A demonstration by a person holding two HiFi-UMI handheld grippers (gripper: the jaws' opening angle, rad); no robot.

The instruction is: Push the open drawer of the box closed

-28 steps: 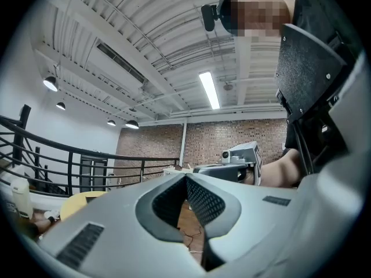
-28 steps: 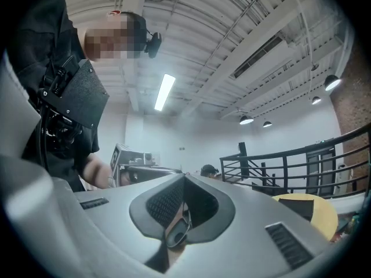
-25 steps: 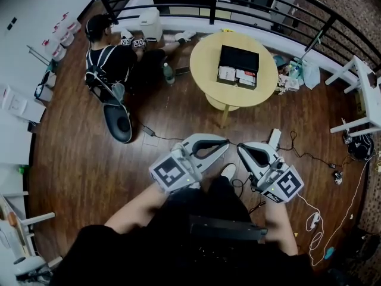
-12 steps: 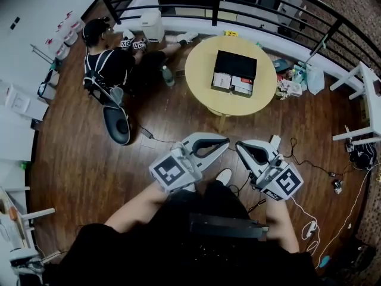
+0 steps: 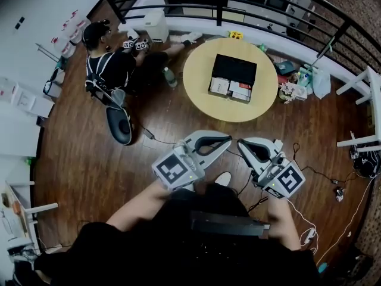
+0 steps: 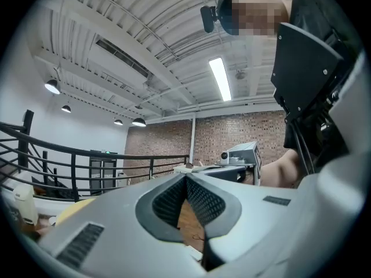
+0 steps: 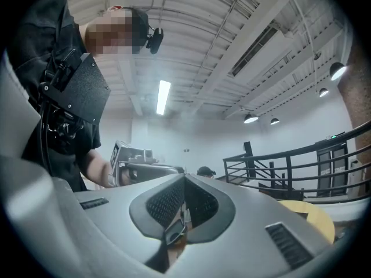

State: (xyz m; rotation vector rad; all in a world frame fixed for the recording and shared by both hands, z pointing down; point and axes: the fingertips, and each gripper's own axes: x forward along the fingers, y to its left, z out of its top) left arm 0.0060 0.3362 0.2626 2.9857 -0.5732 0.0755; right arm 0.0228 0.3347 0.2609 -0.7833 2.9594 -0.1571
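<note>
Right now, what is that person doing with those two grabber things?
A person holds a left gripper and a right gripper out in front, both shut and empty. The black box sits on the round table further off, its drawer open and untouched. Another person sits on the floor.

Dark wood floor [image 5: 83, 159] is carrying a round pale table [image 5: 202, 103]. Black railing [image 5: 219, 5] is curving along the far edge. Brick wall [image 6: 232, 135] is standing beyond; a ceiling strip light [image 6: 220, 79] is glowing.
</note>
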